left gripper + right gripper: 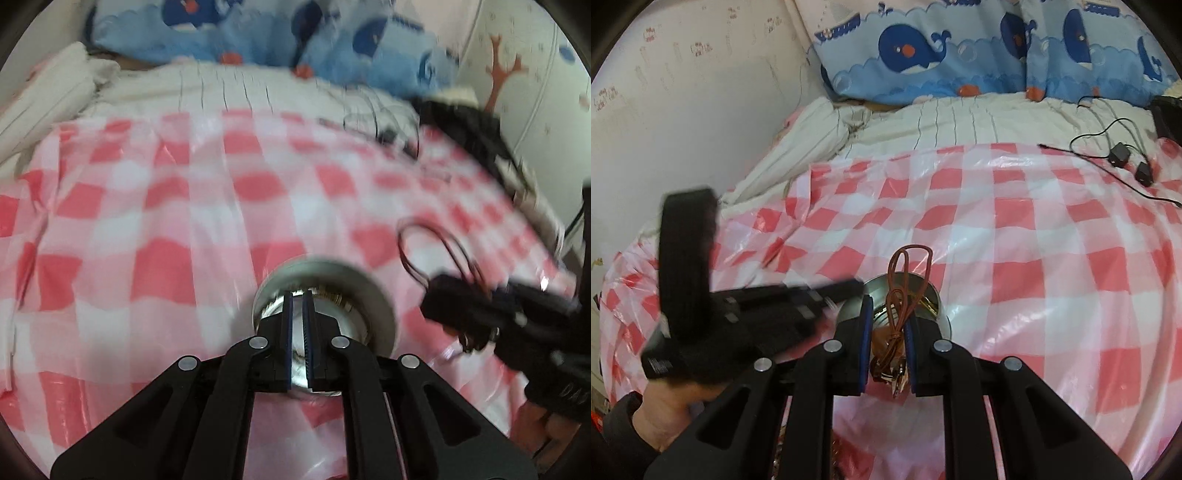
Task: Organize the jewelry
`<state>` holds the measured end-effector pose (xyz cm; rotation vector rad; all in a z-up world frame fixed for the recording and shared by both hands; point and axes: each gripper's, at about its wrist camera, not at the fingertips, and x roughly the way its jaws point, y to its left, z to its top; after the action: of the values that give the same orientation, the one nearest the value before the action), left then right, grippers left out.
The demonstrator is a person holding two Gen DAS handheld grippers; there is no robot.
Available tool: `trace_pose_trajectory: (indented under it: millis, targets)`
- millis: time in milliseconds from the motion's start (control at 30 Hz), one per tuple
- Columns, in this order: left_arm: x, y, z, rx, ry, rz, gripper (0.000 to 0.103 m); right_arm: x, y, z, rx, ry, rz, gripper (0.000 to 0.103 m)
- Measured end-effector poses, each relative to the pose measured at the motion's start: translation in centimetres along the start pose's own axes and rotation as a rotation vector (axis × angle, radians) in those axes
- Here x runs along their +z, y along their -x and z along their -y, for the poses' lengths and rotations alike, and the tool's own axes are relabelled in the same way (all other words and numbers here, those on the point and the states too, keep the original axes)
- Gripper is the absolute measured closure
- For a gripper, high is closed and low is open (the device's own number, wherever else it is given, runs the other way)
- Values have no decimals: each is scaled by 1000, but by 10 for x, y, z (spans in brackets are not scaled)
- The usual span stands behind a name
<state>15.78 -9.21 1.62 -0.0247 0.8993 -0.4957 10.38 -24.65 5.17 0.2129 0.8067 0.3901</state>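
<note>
Right tongs (886,332) angled down over red-checked sheet (1034,236) on bed, pads clamped on brown cord necklace (901,291) above round metal tin (929,295). Left tongs (298,321) nearly closed, empty, tips over tin.

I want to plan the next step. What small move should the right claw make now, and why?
Probably carry the brown cord necklace over the metal tin and lower it. The right claw grips it, loops free above the open tin, which already holds gold pieces.
</note>
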Motion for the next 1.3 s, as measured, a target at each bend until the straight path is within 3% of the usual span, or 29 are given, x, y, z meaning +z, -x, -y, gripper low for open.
trace_pose_trajectory:
  millis: [200, 267, 300, 467, 533, 700, 800, 967, 1067, 1300]
  targets:
    - [-2, 42, -30, 52, 62, 98, 71, 6, -29, -6, 27, 20, -53, 86]
    - [-1, 56, -37, 66, 71, 117, 67, 5, -42, -9, -5, 41, -104, 66]
    - [-2, 65, -39, 72, 71, 125, 65, 3, -41, -8, -43, 47, -93, 43]
    - [-32, 106, -35, 104, 63, 152, 48, -4, 7, 7, -87, -10, -8, 41]
    - [-54, 119, -31, 99, 57, 145, 45, -19, 34, 11, -89, -40, 20, 40]
    - [-112, 141, -23, 98, 31, 122, 44, -92, 86, 13, -129, -100, 15, 33]
    - [-133, 141, -20, 54, 48, 84, 44, -114, 95, 6, -110, -133, 13, 32]
    - [-139, 125, -5, 24, -7, 34, 45, -120, 83, -8, -103, -110, 9, 28]
    - [-140, 117, -1, -3, -27, -4, 52, -121, 77, -12, -114, -89, -2, 28]
    - [-147, 110, 31, 5, -202, -39, 51, -123, 73, 5, -91, -159, -11, 28]
